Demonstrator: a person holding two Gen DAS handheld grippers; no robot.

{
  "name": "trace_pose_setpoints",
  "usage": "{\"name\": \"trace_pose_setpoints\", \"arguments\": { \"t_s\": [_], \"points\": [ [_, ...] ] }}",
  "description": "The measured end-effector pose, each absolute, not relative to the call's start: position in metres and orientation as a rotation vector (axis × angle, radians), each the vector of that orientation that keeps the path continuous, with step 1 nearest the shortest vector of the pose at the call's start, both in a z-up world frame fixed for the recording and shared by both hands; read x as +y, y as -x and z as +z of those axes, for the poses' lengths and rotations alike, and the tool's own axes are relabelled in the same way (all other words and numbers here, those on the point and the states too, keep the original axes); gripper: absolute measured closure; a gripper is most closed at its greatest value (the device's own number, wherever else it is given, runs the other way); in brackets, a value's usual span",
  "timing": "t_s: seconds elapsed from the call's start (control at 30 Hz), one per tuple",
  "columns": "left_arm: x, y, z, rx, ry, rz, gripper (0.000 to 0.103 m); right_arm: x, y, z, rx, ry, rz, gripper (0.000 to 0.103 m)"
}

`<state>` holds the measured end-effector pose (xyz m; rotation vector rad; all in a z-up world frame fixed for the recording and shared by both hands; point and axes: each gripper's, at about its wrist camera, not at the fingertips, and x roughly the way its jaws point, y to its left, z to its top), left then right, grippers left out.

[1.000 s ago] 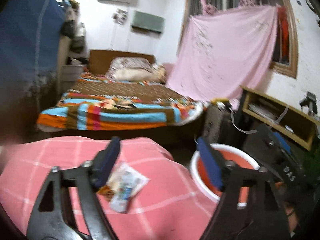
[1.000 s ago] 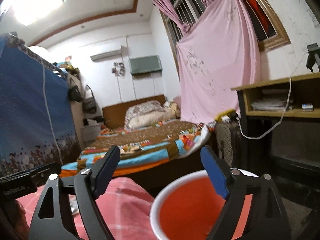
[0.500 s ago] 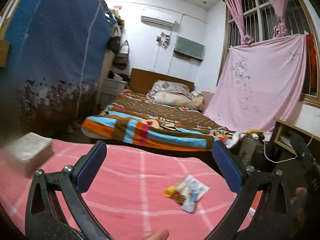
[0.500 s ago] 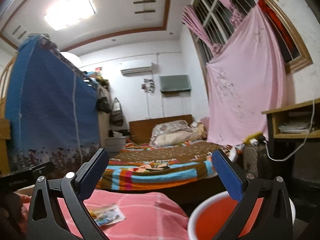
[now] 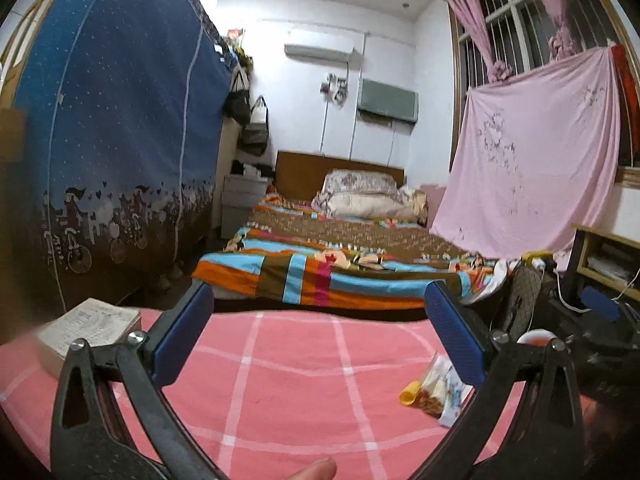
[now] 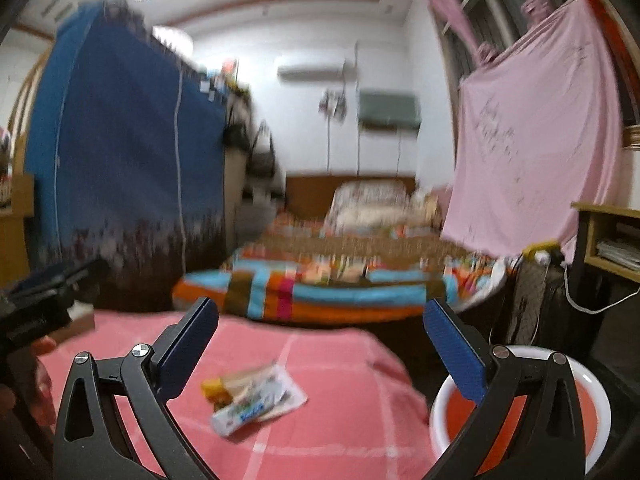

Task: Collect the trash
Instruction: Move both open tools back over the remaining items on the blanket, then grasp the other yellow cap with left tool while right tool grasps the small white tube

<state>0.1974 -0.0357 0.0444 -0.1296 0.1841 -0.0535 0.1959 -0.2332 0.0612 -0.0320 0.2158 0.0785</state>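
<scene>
Looking along your left gripper (image 5: 318,334), you see its jaws spread wide with nothing between them, above the pink checked cloth (image 5: 280,380). The snack wrapper (image 5: 434,390) lies flat on that cloth, low on the right, just inside the right finger. A thick book (image 5: 86,330) sits on the cloth's far left edge. Only a sliver of the white-rimmed red bin (image 5: 534,337) peeks past the right finger; what it holds is hidden here.

From your right gripper (image 6: 320,338), blurred by motion, the jaws are likewise wide apart and hold nothing. The wrapper (image 6: 256,398) rests on the cloth (image 6: 340,420) between the fingers. The bin (image 6: 598,400) stands beside the cloth's right edge, its visible red inside bare.
</scene>
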Motion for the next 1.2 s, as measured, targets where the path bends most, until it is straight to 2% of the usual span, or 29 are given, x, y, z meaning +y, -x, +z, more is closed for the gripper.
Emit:
{"name": "trace_pose_setpoints", "arguments": {
  "t_s": [0.1, 0.17, 0.27, 0.3, 0.4, 0.73, 0.8, 0.87, 1.07, 1.2],
  "points": [
    [-0.033, -0.207, 0.039, 0.246, 0.141, -0.069, 0.016, -0.228, -0.208, 0.053, 0.304, 0.038, 0.095, 0.003],
    [-0.031, -0.215, 0.034, 0.305, 0.147, -0.074, 0.017, -0.228, -0.218, 0.047, 0.376, 0.028, 0.122, 0.017],
    [-0.032, -0.225, 0.03, 0.375, 0.15, -0.073, 0.025, -0.223, -0.231, 0.037, 0.469, 0.025, 0.159, 0.03],
    [-0.032, -0.228, 0.028, 0.401, 0.152, -0.078, 0.03, -0.219, -0.233, 0.034, 0.495, 0.031, 0.174, 0.033],
    [-0.03, -0.241, 0.02, 0.496, 0.171, -0.126, 0.043, -0.207, -0.238, 0.026, 0.552, 0.074, 0.205, 0.035],
    [-0.037, -0.264, -0.004, 0.711, 0.227, -0.264, 0.067, -0.195, -0.251, 0.003, 0.734, 0.138, 0.219, 0.035],
    [-0.042, -0.265, -0.006, 0.733, 0.219, -0.29, 0.07, -0.199, -0.25, -0.001, 0.756, 0.139, 0.218, 0.038],
    [-0.044, -0.267, -0.006, 0.748, 0.206, -0.312, 0.072, -0.202, -0.25, -0.002, 0.773, 0.151, 0.216, 0.049],
    [-0.062, -0.272, -0.008, 0.803, 0.15, -0.402, 0.075, -0.218, -0.245, -0.003, 0.783, 0.157, 0.201, 0.062],
    [-0.076, -0.278, -0.01, 0.834, 0.129, -0.445, 0.075, -0.226, -0.243, -0.003, 0.781, 0.144, 0.201, 0.066]
  ]
}}
